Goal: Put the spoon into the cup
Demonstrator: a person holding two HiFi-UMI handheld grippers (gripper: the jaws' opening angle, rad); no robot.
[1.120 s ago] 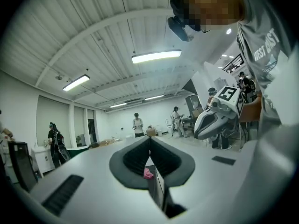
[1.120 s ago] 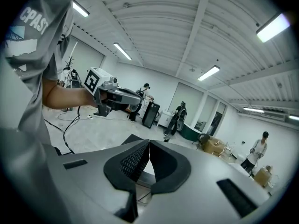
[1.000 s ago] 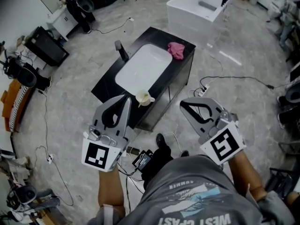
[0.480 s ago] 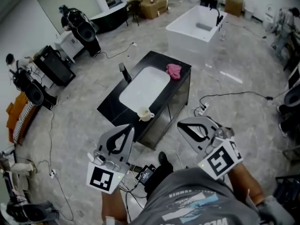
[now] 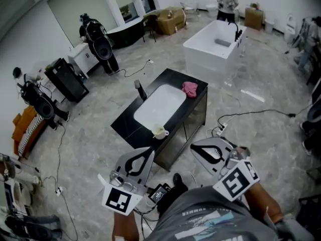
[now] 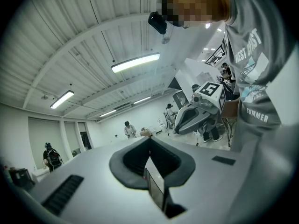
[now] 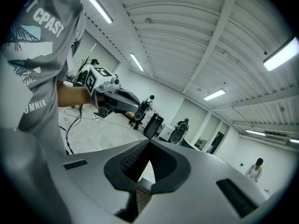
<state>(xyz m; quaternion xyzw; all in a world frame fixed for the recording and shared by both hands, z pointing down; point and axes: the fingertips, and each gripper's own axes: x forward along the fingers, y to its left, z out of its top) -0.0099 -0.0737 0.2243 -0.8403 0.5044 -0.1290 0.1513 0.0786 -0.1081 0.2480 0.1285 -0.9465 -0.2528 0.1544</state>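
A cream cup (image 5: pixel 159 132) stands on the near edge of the black counter (image 5: pixel 124 120), beside the white basin (image 5: pixel 158 106). I cannot make out the spoon at this distance. My left gripper (image 5: pixel 148 150) is held low, near the person's body and short of the counter, jaws shut with nothing between them. My right gripper (image 5: pixel 193 147) is held alongside it, also shut and empty. Each gripper view looks up at the ceiling: the left gripper (image 6: pixel 148 139) and the right gripper (image 7: pixel 149 142) show closed tips.
A pink cloth (image 5: pixel 190 89) lies at the counter's far end and a dark faucet (image 5: pixel 140 90) stands beside the basin. A white bathtub (image 5: pixel 218 44) is beyond. Cables (image 5: pixel 251 113) run across the floor. Speakers and equipment (image 5: pixel 98 44) line the left wall.
The view has drawn back from the counter, so the cup and basin look smaller and farther off. Both grippers have dropped lower in the frame and stay shut.
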